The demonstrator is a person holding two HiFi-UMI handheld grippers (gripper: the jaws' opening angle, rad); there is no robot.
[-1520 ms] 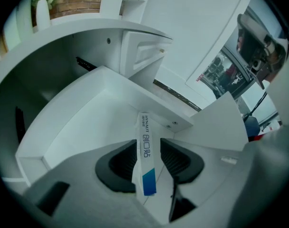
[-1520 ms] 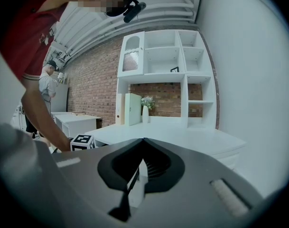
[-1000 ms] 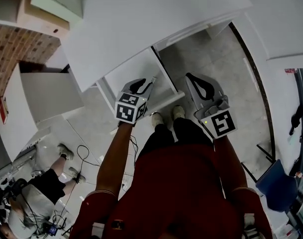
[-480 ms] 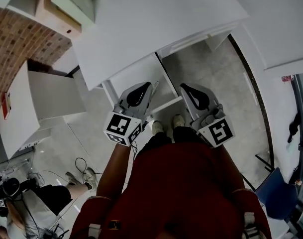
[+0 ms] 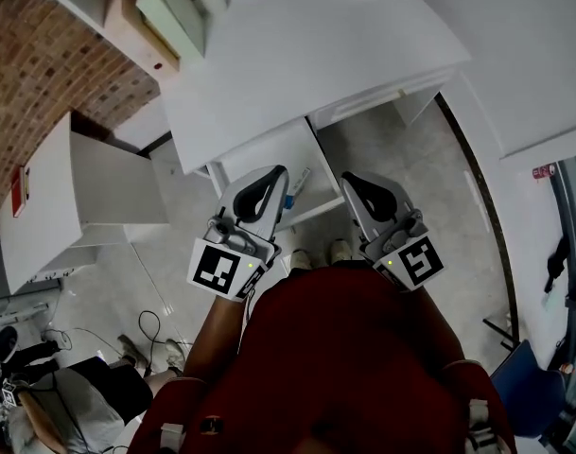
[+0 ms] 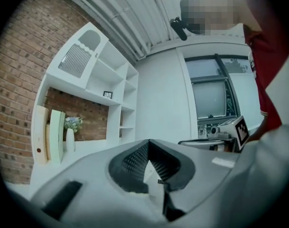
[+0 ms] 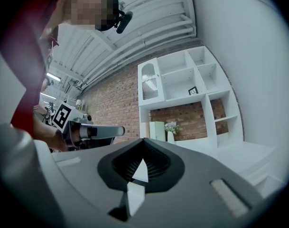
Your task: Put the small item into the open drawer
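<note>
Under the white desk [image 5: 297,55] a white drawer [image 5: 254,154] stands pulled out. A slim white and blue item [image 5: 297,186] lies in it near the front right corner. My left gripper [image 5: 274,172] hangs just over the drawer's front edge, left of the item, shut and holding nothing. My right gripper [image 5: 350,180] is beside the drawer over the grey floor, also shut and empty. In the left gripper view the left gripper [image 6: 148,143] points up at the shelves; the right gripper [image 7: 143,141] does the same in its own view.
A white cabinet [image 5: 75,201] stands at the left by a brick wall [image 5: 42,55]. Books [image 5: 165,12] lean at the desk's back. Another person [image 5: 51,414] and cables [image 5: 146,334] are on the floor at lower left. A blue chair [image 5: 532,378] is at lower right.
Both grippers have drawn back from the drawer toward my body. The slim item now lies uncovered in the drawer, where the left gripper hung a second ago.
</note>
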